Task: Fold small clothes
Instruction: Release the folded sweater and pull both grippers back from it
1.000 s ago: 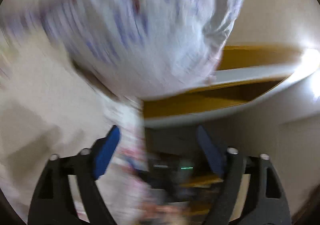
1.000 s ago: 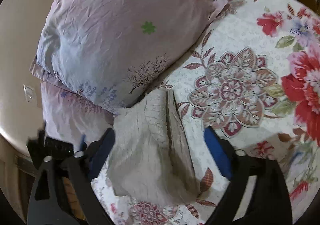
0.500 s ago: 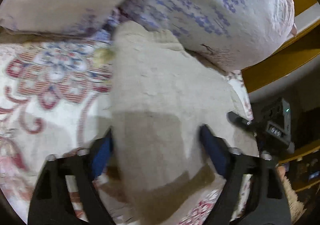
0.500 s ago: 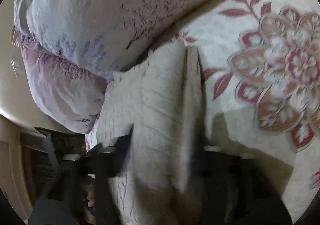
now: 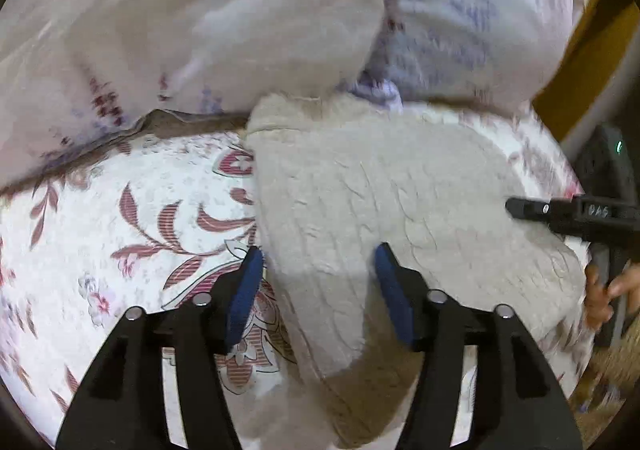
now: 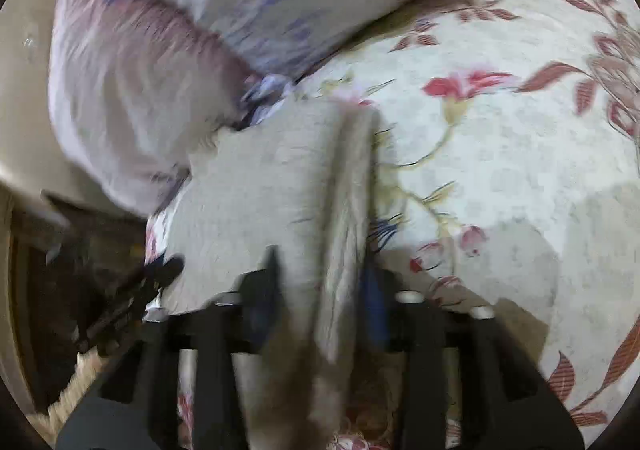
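Observation:
A small beige textured garment (image 5: 384,209) lies folded on the floral bedspread, its far end against the pillows. My left gripper (image 5: 318,270) is open, its blue pads straddling the garment's near left edge. The garment also shows in the right wrist view (image 6: 272,177), blurred. My right gripper (image 6: 320,286) straddles the garment's folded right edge with cloth between its narrowed fingers; blur hides whether they pinch it. The right gripper's tip also shows at the right of the left wrist view (image 5: 520,207).
Two pale printed pillows (image 5: 240,17) (image 6: 132,89) press against the garment's far end. The floral bedspread (image 6: 500,153) stretches to the right. The bed's edge and a yellow wooden frame (image 5: 580,61) lie beyond the garment, with dark furniture (image 6: 48,290) below.
Both grippers have come down closer onto the garment. The left swung from the pillow and wall to the garment. The right gripper's fingers have narrowed around the folded edge.

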The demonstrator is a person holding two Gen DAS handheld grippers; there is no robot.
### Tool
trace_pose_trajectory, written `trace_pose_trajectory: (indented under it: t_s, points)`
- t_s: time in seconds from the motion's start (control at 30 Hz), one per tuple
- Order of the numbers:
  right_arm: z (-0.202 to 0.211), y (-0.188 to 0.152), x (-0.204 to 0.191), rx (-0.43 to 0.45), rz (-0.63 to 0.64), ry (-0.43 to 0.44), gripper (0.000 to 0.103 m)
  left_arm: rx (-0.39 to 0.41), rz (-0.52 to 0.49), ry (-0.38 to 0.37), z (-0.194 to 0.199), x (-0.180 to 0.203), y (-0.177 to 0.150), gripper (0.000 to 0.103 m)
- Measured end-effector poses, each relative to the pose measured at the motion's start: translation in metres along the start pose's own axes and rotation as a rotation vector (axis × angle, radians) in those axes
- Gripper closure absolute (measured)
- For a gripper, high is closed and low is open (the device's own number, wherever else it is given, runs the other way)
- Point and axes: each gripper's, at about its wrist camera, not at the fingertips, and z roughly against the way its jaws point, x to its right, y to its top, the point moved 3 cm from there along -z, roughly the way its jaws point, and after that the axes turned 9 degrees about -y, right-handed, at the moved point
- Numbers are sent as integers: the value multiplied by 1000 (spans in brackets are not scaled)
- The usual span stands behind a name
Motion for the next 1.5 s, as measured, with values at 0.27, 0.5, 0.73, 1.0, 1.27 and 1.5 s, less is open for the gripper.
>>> trace_pose_trajectory:
  t_s: [0.27, 0.5, 0.73, 1.0, 1.27, 1.5]
  points:
    - [68, -31, -47, 255, 106, 182, 54, 164, 19, 52, 77, -10, -50, 9]
    - [19, -36, -39, 160, 111, -101, 74, 136, 12, 50, 72, 11, -96, 2]
    - [76, -99, -48, 401, 261, -320, 1, 74, 28, 118, 46, 21, -121, 2]
    - [30, -141, -32, 228, 272, -409, 1, 47, 11, 190, 28, 18, -129, 2]
    - [11, -150, -50, 233, 407, -549, 1, 31, -15, 222, 27, 18, -132, 2]
    - [10, -149, -48, 235, 406, -546, 1, 31, -15, 223, 27, 19, -132, 2]
